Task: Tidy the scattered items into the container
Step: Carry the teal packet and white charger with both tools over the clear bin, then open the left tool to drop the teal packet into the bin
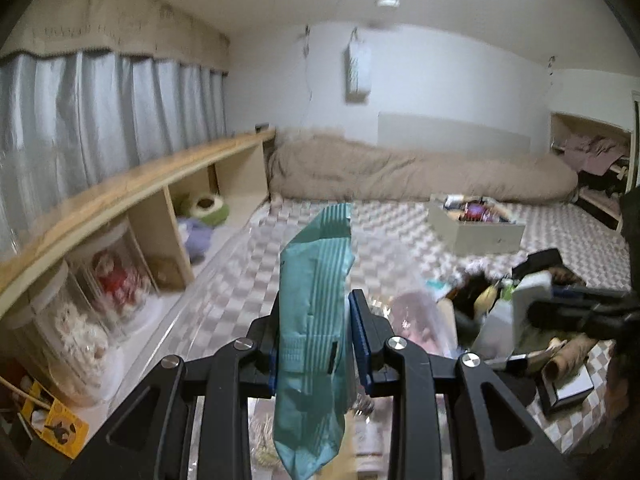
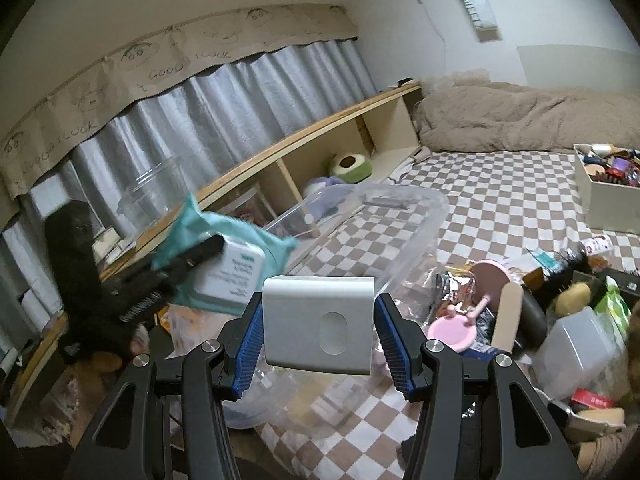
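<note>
My left gripper (image 1: 314, 320) is shut on a teal wet-wipes pack (image 1: 316, 280), which stands upright between the blue pads. The right wrist view shows that same gripper (image 2: 208, 256) and the pack (image 2: 236, 264) at the left, over the clear plastic container (image 2: 400, 216). My right gripper (image 2: 320, 304) is shut on a white box with an oval window (image 2: 320, 328), held level in front of the container's near rim. In the left wrist view the right gripper (image 1: 540, 308) and its white box (image 1: 528, 292) are blurred at the right. The container's clear wall (image 1: 216, 264) shows faintly.
A heap of scattered items (image 2: 520, 300) lies on the checkered mat (image 2: 500, 184) to the right, with a pink dish (image 2: 452, 328). A beige box full of things (image 2: 604, 200) stands farther back. A long wooden shelf (image 1: 140, 184) lines the left, and a tan blanket (image 1: 400, 168) lies at the back.
</note>
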`<state>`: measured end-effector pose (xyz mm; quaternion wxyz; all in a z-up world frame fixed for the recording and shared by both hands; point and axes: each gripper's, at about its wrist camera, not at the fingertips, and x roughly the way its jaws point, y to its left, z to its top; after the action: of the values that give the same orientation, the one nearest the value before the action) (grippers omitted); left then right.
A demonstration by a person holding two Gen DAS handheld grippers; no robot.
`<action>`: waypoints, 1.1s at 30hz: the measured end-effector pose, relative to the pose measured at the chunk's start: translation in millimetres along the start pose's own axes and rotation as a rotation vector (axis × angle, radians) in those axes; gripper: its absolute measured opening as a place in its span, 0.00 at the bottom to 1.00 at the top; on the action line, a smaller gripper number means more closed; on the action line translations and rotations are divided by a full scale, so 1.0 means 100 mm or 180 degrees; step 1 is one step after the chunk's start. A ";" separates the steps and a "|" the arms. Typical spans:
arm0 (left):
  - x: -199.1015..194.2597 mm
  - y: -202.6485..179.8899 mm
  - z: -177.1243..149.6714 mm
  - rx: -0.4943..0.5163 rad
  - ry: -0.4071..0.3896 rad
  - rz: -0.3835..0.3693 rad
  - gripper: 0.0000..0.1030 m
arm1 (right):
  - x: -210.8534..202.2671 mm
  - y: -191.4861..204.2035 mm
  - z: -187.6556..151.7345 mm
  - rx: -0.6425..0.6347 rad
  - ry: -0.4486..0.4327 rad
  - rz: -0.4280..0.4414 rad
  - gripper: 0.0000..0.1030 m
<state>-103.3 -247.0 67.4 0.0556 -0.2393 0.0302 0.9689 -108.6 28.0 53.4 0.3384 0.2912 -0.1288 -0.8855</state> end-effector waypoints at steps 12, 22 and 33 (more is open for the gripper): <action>0.41 0.23 -0.13 -0.0176 0.0762 -0.0300 0.28 | 0.53 0.20 0.24 -0.0250 0.0472 0.0035 0.54; 0.44 0.22 -0.02 0.0186 0.0862 -0.0114 0.21 | 0.89 0.21 0.33 -0.0274 0.0639 -0.0022 0.54; 0.46 0.31 -0.10 0.0226 0.0838 -0.0033 0.21 | 1.11 0.13 0.30 -0.0244 0.0812 -0.0112 0.54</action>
<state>-142.6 -274.7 37.9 0.0646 -0.3625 0.0703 0.9271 -186.6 -55.6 35.5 0.3474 0.3904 -0.0457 -0.8514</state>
